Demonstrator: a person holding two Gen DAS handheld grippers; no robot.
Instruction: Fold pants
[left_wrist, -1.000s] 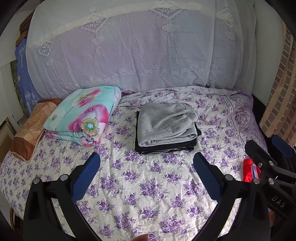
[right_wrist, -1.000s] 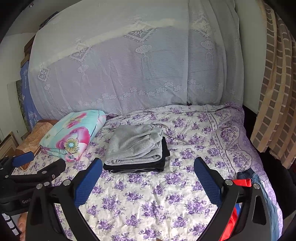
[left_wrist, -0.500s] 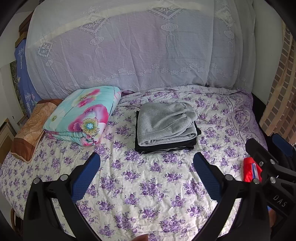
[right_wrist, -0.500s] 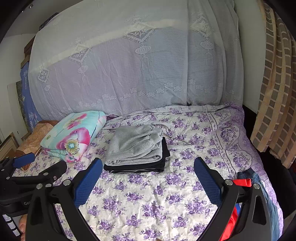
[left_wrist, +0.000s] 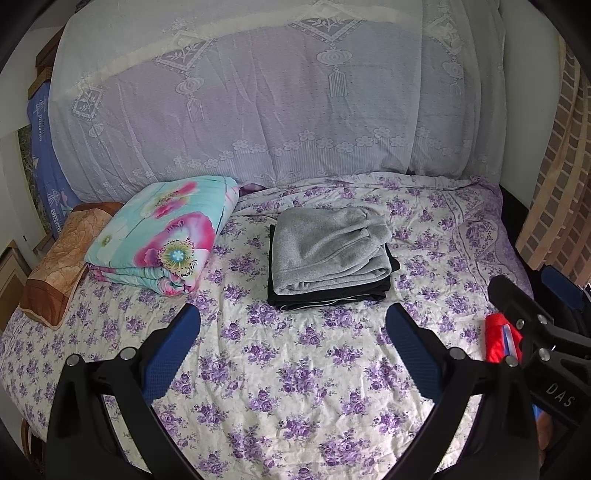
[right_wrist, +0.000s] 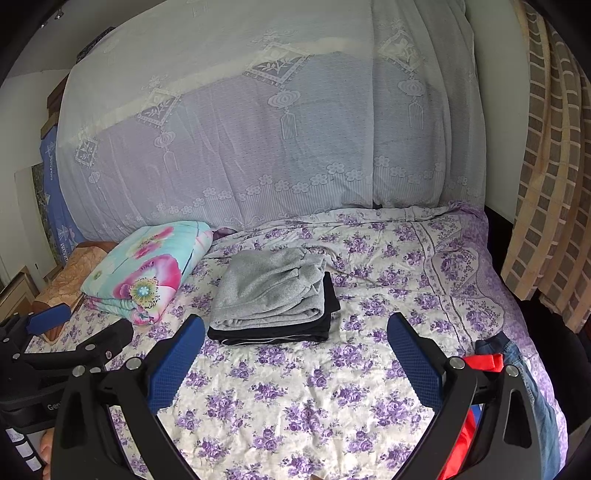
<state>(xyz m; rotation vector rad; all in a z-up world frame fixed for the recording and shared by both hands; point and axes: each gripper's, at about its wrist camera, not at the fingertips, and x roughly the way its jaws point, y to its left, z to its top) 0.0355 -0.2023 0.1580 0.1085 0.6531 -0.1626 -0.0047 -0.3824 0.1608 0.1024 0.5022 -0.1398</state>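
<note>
Practically nothing has shifted: both tools, left (left_wrist: 291, 347) and right (right_wrist: 295, 350), hover wide and empty, folded grey pants (left_wrist: 328, 247) untouched, jeans (right_wrist: 524, 373) unfolded.

A bed (left_wrist: 295, 369) in purple-flowered sheeting is filling the frame, carrying stacked folded pants (left_wrist: 328, 254) at centre and a folded floral quilt (left_wrist: 162, 232) at left.

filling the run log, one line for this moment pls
left gripper open, empty | right gripper open, empty | grey pants folded on black pants | bed
</note>
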